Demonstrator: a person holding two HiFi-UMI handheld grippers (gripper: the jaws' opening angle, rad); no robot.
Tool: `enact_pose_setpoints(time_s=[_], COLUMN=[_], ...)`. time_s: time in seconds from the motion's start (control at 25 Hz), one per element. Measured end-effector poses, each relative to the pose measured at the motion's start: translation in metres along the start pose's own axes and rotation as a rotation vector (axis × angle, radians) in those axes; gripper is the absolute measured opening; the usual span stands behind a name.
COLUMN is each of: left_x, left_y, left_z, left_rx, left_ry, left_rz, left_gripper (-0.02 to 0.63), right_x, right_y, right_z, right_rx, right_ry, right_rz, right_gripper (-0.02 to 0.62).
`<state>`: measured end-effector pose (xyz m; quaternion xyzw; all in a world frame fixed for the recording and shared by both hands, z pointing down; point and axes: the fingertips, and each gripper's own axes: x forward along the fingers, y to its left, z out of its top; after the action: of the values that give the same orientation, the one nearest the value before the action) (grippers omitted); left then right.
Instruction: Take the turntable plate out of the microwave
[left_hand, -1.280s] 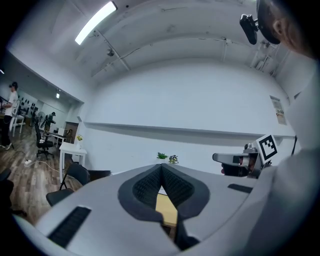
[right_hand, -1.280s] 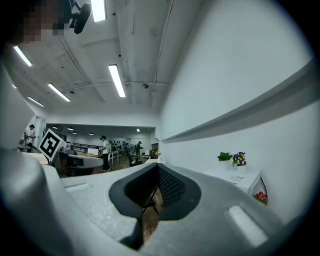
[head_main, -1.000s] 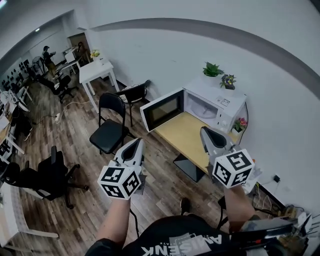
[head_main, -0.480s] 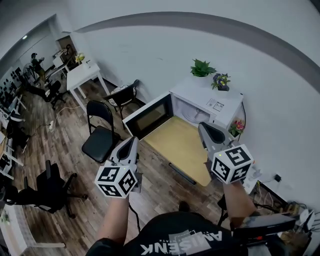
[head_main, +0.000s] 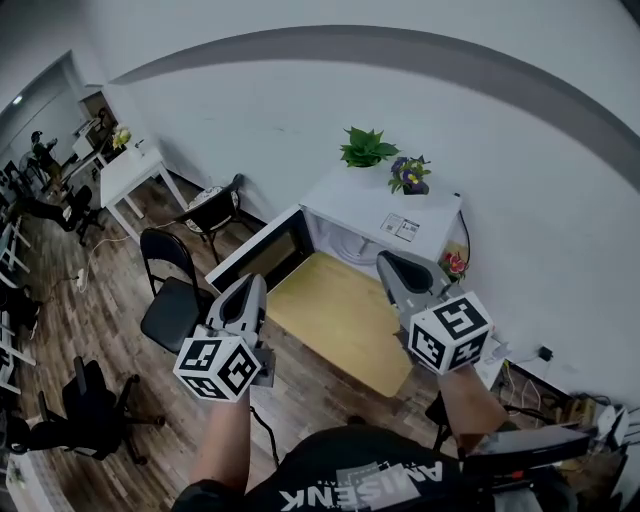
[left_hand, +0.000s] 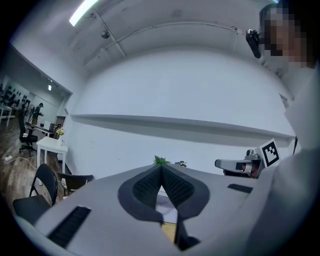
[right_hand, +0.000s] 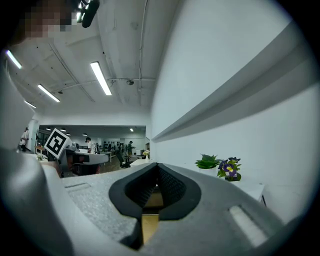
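A white microwave (head_main: 385, 212) stands at the back of a small wooden table (head_main: 340, 320), with its door (head_main: 262, 258) swung wide open to the left. Inside the cavity (head_main: 350, 250) a pale plate shows only faintly. My left gripper (head_main: 251, 284) is held level over the table's left edge, near the open door. It is shut, with nothing between its jaws (left_hand: 161, 167). My right gripper (head_main: 391, 262) hangs over the table's right side in front of the microwave, also shut and empty (right_hand: 157, 168). Both are short of the cavity.
A green plant (head_main: 367, 148) and a pot of purple flowers (head_main: 410, 175) sit on top of the microwave, and a small pink flower pot (head_main: 456, 265) stands beside it. Black chairs (head_main: 168, 292) and a white table (head_main: 125, 175) stand to the left. Cables (head_main: 545, 400) lie at the right.
Both grippers and the head view have moved toward the table and microwave, which now lie closer and more central. Both pairs of jaws stayed shut.
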<state>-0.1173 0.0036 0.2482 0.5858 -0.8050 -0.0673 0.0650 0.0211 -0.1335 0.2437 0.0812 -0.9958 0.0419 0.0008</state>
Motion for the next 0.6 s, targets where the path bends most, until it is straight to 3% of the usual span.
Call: enact_pose_setpoints(time_s=[0.4,0.6], left_x=[0.056,0.090], left_y=[0.005,0.012], left_z=[-0.009,-0.010], left_rx=[0.011,0.008], left_ry=[0.056,0.050], left_rz=[-0.042,-0.150], left_gripper=[0.002,0.002], right_x=[0.014,0.028], right_y=[-0.040,-0.047], right_z=[-0.003,-0.005], right_rx=[0.015,-0.009], right_ry=[-0.004,0.007], right_rz=[-0.074,-0.138], right_gripper=[0.005,0.005])
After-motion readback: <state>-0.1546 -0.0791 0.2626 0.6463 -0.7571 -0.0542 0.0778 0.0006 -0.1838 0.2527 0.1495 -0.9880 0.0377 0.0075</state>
